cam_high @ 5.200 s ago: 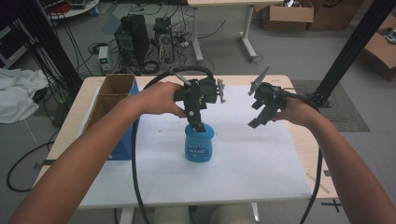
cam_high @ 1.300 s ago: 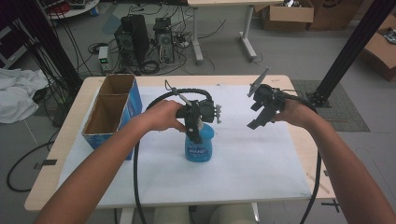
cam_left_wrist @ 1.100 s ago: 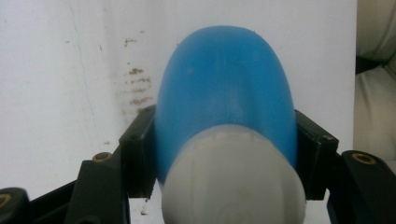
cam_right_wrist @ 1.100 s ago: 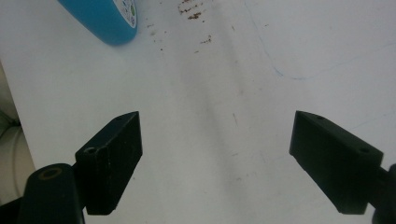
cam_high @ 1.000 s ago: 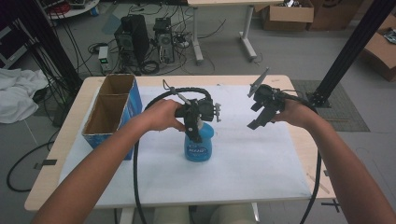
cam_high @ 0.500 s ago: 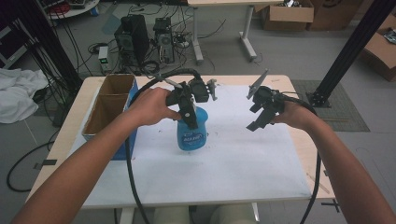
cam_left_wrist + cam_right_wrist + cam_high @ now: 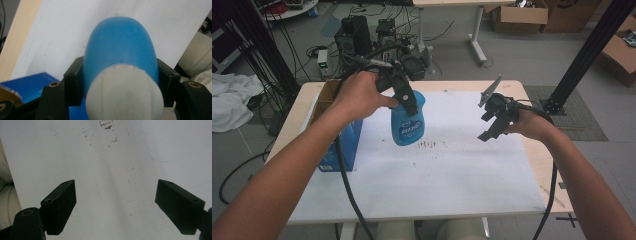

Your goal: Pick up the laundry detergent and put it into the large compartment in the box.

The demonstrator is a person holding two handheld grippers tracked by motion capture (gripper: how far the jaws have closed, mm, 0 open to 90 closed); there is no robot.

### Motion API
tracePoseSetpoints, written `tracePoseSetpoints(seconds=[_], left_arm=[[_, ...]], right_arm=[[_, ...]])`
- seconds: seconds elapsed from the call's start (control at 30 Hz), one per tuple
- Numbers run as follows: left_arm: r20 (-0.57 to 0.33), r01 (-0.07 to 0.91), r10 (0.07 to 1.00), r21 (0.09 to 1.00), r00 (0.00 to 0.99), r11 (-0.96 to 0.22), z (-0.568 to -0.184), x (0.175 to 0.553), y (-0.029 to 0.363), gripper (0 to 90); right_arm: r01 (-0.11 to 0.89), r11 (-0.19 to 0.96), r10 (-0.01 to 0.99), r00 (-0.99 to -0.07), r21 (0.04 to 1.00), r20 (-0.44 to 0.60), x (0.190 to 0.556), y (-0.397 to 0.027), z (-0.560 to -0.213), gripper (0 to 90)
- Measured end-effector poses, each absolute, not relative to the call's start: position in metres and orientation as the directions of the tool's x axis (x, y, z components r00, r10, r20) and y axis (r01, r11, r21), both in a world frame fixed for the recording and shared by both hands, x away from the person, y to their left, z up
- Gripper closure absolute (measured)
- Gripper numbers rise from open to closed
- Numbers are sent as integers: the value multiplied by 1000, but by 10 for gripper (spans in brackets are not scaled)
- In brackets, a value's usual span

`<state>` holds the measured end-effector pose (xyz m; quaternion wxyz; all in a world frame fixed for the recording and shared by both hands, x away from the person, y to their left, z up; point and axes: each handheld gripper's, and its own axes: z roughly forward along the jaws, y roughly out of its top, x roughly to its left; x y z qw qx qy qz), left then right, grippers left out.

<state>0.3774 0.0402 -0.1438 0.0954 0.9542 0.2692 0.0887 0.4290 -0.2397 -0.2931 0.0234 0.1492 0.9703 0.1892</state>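
Note:
A blue bottle (image 7: 407, 126) with a white cap hangs in the air above the white table sheet (image 7: 437, 185), left of the middle. My left gripper (image 7: 408, 104) is shut on its upper part. In the left gripper view both black pads press the sides of the blue bottle (image 7: 120, 47) just below its white cap (image 7: 125, 92), with the left gripper (image 7: 120, 82) looking down along it at the sheet. My right gripper (image 7: 488, 125) hovers over the right part of the table. Its jaws stand wide open in the right gripper view (image 7: 117, 195), with only bare sheet between them.
An open blue cardboard box (image 7: 334, 145) stands at the table's left edge, near my left forearm; its corner (image 7: 27, 85) shows below the bottle. Small dark marks (image 7: 428, 145) dot the sheet's middle. Cables and equipment lie on the floor behind the table.
My left gripper has lifted the blue bottle off the sheet and carried it up and a little back-left. The right gripper has stayed where it was, still open.

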Motion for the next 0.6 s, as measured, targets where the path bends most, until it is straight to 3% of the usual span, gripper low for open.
tracePoseSetpoints(seconds=[0.17, 0.4, 0.6], left_arm=[[121, 572, 614, 258, 780, -778, -122, 378, 49, 381], [94, 728, 785, 319, 612, -606, -95, 384, 78, 381], [100, 801, 859, 321, 503, -506, -84, 387, 95, 382]], right_arm=[[272, 889, 289, -957, 369, 10, 429, -237, -294, 172], [263, 885, 283, -959, 385, 4, 430, -237, -294, 171], [258, 888, 277, -961, 382, 5, 431, -235, -295, 171]])
